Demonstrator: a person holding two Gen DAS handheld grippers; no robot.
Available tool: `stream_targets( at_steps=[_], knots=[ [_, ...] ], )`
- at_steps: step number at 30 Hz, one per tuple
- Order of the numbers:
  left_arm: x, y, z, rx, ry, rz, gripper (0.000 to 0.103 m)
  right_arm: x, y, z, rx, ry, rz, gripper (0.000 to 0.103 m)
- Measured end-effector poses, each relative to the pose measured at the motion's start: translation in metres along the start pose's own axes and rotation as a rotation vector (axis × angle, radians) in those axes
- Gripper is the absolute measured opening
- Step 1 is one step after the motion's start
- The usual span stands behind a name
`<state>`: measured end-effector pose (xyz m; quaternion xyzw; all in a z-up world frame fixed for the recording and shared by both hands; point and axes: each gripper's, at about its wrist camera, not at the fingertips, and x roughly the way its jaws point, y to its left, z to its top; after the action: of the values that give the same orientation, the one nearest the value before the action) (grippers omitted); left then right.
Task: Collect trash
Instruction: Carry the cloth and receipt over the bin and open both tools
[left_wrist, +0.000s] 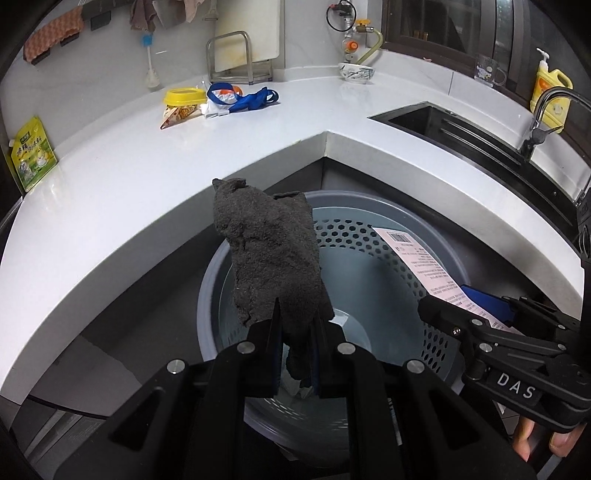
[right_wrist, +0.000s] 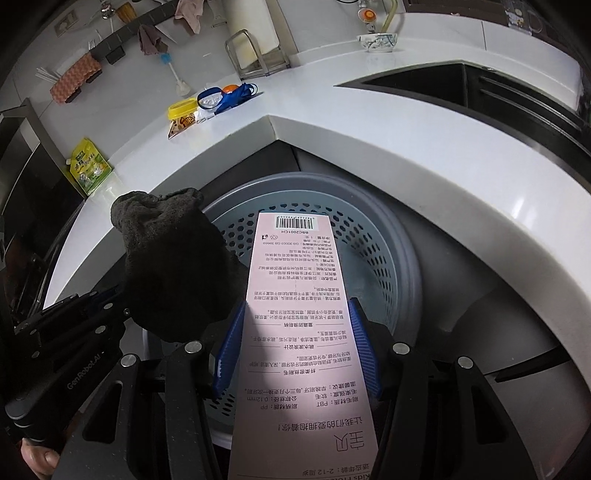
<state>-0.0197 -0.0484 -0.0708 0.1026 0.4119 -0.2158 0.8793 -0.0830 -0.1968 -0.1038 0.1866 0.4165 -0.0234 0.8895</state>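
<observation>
My left gripper (left_wrist: 295, 325) is shut on a dark grey rag (left_wrist: 273, 254) and holds it over the grey perforated bin (left_wrist: 369, 236) below the counter edge. My right gripper (right_wrist: 295, 321) is shut on a long pink printed card (right_wrist: 295, 295), also held over the bin (right_wrist: 369, 243). In the left wrist view the right gripper (left_wrist: 476, 314) and the card (left_wrist: 424, 266) are at the right. In the right wrist view the rag (right_wrist: 173, 266) and the left gripper (right_wrist: 122, 314) are at the left. More trash lies on the counter: a snack wrapper (left_wrist: 177, 114) under a yellow lid (left_wrist: 184, 96) and blue-and-white scraps (left_wrist: 236, 98).
The white counter (left_wrist: 147, 177) curves around the bin. A green pouch (left_wrist: 33, 155) leans at its left end. A sink (left_wrist: 443, 122) with a tap (left_wrist: 543, 110), a yellow soap bottle (left_wrist: 550, 92), a bowl (left_wrist: 356, 72) and a rack with a board (left_wrist: 240, 59) stand behind.
</observation>
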Motion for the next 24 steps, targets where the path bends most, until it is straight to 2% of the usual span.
stream_targets(
  at_steps=[9,11,13,16,18,19,24],
  knots=[
    [0.010,0.009,-0.002,-0.018,0.045,0.023,0.015,0.003,-0.005,0.001,0.013,0.010,0.004,0.053],
    [0.010,0.013,-0.002,-0.034,0.052,0.026,0.015,0.002,-0.006,0.002,0.015,0.007,0.006,0.061],
    [0.011,0.015,-0.002,-0.042,0.054,0.036,0.017,0.000,-0.007,0.002,0.021,-0.004,0.008,0.064],
    [0.008,0.017,-0.002,-0.049,0.041,0.048,0.034,-0.002,-0.008,0.003,0.024,-0.003,0.010,0.064],
    [0.004,0.019,-0.002,-0.057,0.018,0.055,0.065,-0.002,-0.008,0.003,0.025,-0.002,0.013,0.064],
    [0.001,0.019,-0.001,-0.058,0.000,0.057,0.069,-0.002,-0.008,0.003,0.025,-0.002,0.014,0.064],
    [-0.005,0.017,0.001,-0.045,-0.022,0.065,0.069,-0.006,-0.008,0.005,0.027,-0.018,0.017,0.064]
  ],
)
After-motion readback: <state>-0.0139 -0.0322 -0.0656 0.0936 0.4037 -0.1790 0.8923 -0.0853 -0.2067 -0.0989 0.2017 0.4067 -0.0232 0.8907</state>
